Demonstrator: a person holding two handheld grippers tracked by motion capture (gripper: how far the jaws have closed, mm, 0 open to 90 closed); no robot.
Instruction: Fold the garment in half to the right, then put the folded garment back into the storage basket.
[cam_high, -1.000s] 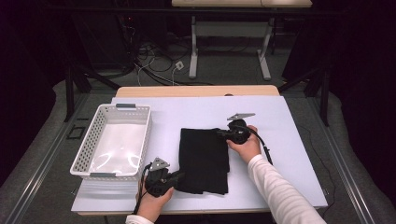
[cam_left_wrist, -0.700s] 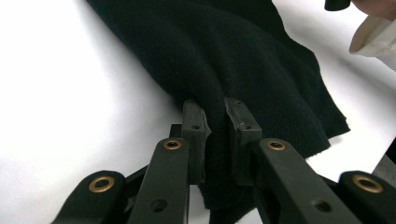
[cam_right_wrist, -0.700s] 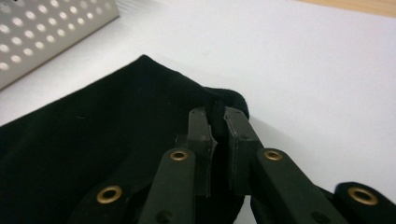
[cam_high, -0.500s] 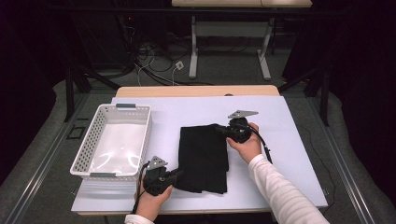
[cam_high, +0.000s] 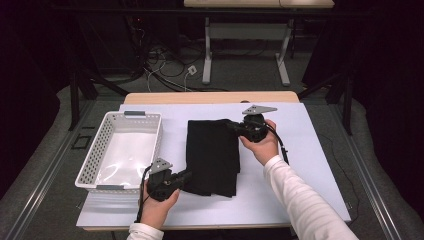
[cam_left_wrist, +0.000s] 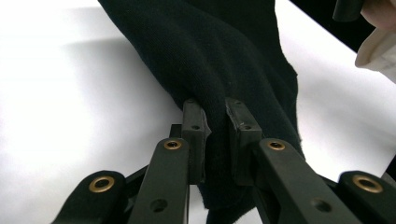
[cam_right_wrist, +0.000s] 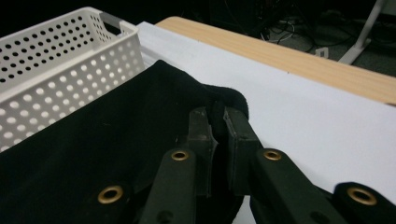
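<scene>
High view, one black cloth (cam_high: 212, 156), one white basket (cam_high: 122, 150), left tongs (cam_high: 186, 175) and right tongs (cam_high: 229, 124) each clamped on cloth.

left gripper (cam_high: 184, 176) low, jaws pinched shut, right gripper (cam_high: 231, 126) forward, jaws pinched

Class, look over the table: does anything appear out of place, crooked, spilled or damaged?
Nothing stands out. The black cloth lies folded on the white table cover, each tool pinching a corner, and the white basket sits square beside it.
</scene>
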